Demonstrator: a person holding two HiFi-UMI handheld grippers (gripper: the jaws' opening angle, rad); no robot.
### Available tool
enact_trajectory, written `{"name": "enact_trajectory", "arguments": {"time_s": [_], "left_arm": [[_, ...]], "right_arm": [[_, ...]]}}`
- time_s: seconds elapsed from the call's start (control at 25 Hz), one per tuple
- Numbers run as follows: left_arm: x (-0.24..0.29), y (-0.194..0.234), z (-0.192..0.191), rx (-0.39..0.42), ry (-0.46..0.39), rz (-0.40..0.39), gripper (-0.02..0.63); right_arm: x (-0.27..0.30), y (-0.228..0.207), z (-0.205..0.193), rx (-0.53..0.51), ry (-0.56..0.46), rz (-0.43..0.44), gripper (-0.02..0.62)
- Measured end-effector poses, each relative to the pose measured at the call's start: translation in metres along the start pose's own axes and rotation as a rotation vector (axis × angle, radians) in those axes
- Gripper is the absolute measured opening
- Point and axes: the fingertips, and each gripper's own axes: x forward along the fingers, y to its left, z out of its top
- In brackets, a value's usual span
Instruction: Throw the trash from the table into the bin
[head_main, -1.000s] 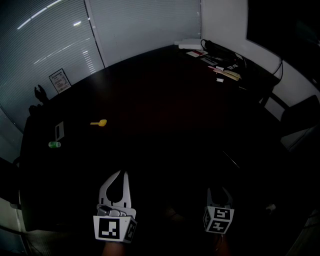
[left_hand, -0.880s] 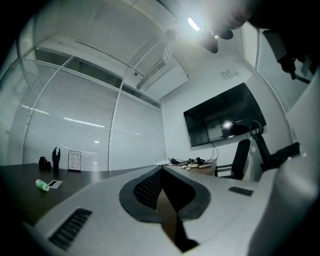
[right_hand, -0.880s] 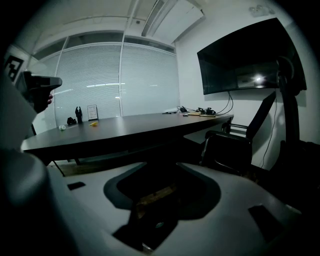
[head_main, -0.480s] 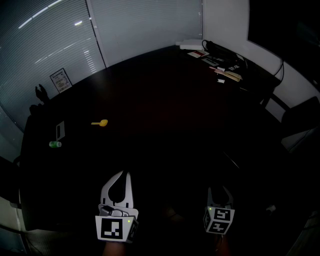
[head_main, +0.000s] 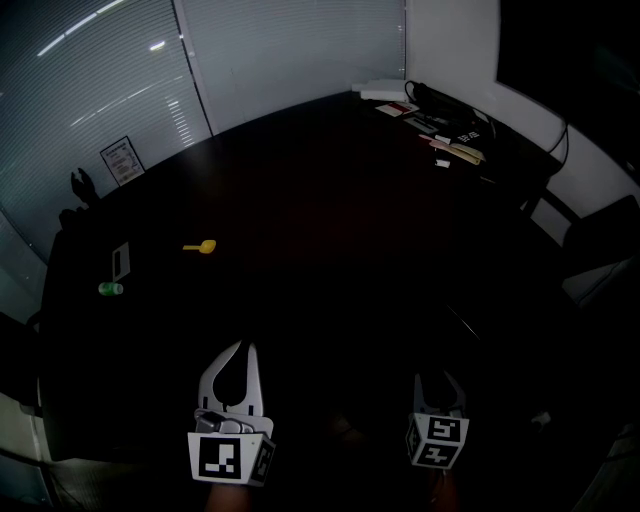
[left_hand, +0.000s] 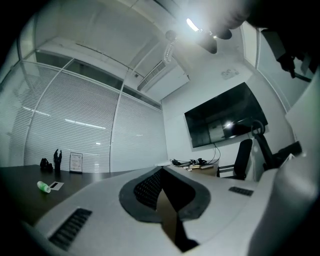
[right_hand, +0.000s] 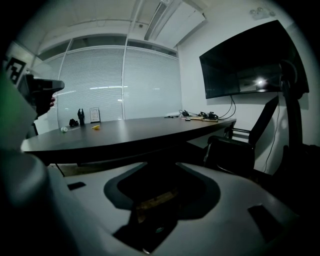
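One small, bright-yellow scrap (head_main: 199, 245)

Dark wall screen (right_hand: 245, 60) on white wall, cable hanging below it; black office chair (right_hand: 235, 150) underneath; closed blinds (head_main: 290, 50) across far wall; small framed sign (head_main: 121, 160) upright, dark figurines (head_main: 78, 185) just beside it

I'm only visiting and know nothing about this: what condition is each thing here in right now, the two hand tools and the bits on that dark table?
Left gripper: fingers shut, nothing between them.
Right gripper: fingers open, empty.
Yellow scrap: lying on the table, untouched.
Green-capped tube: lying on its side.
Framed sign: standing upright.
Wall screen: dark.
Blinds: closed.
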Motion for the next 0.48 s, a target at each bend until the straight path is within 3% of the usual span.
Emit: {"name": "enact_trajectory", "arguments": {"time_s": [0.24, 0.48], "left_arm": [[0.000, 0.013, 0.022, -0.010, -0.081, 0.040, -0.003], [-0.008, 0.036, 0.030, -0.019, -0.085, 0.086, -0.003]], "right_arm": [[-0.001, 0.013, 0.018, -0.013, -0.040, 0.024, 0.170], [-0.008, 0.039, 0.068, -0.043, -0.152, 0.070, 0.170]]}}
